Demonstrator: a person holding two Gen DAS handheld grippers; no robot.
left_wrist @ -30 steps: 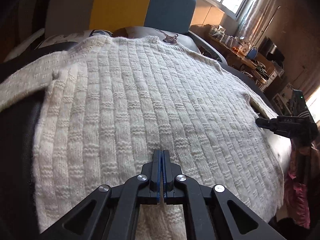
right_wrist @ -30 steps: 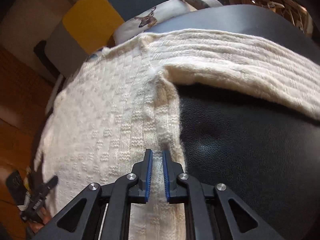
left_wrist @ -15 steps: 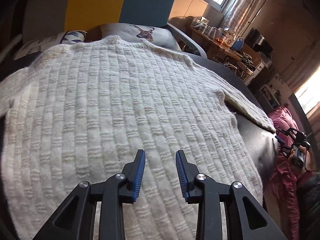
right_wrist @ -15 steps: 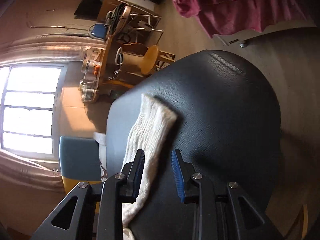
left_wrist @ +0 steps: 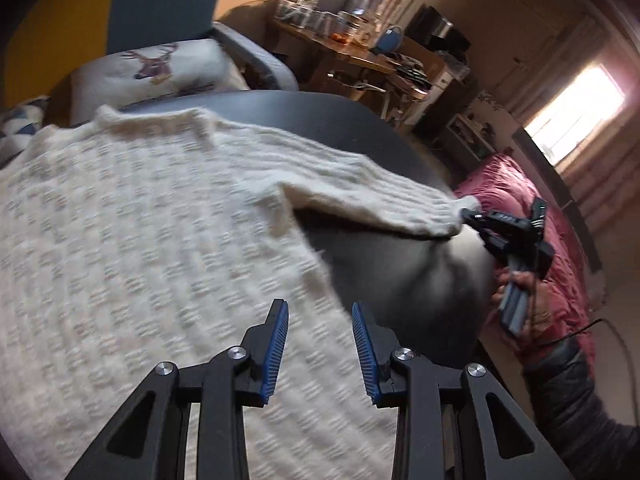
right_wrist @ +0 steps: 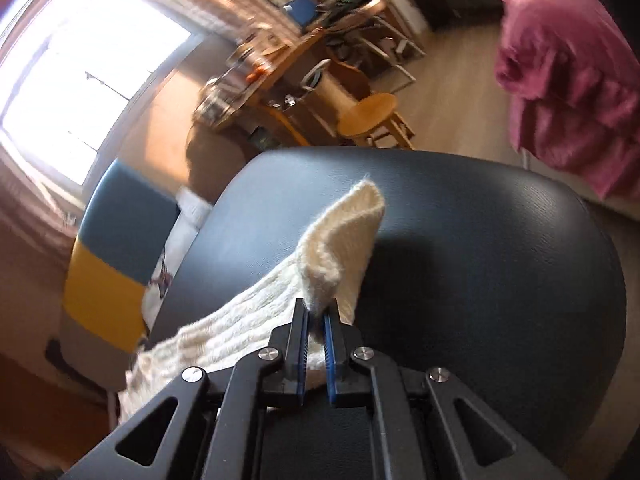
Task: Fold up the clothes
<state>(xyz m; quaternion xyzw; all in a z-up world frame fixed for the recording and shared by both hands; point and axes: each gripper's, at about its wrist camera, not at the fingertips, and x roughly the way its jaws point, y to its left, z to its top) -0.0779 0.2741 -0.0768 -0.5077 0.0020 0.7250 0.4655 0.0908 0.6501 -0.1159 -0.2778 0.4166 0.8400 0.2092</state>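
A cream knit sweater (left_wrist: 132,240) lies spread flat across a dark padded surface (left_wrist: 400,264), its body covering the left and middle of the left wrist view and its right-hand sleeve (left_wrist: 360,196) stretched out toward the surface's edge. The left claw (left_wrist: 320,344) hovers over the sweater's lower side edge with its blue-padded jaws wide apart and nothing between them. The right claw (right_wrist: 316,328) has its jaws drawn nearly together on the cuff (right_wrist: 344,256) of that sleeve; the cuff stands up above the pads, folded on itself, lifted off the surface while the rest of the sleeve trails back along it. In the left wrist view the right claw (left_wrist: 468,216) shows at the cuff's tip, held by a hand (left_wrist: 528,300) in a dark sleeve. Behind the sweater sit a deer-print cushion (left_wrist: 160,68) and a blue and yellow backrest (right_wrist: 116,248). A pink cloth (right_wrist: 576,80) hangs beyond the surface's far edge. A cluttered wooden desk (right_wrist: 304,52) and a wooden stool (right_wrist: 368,112) stand further back. Both views are motion-blurred.
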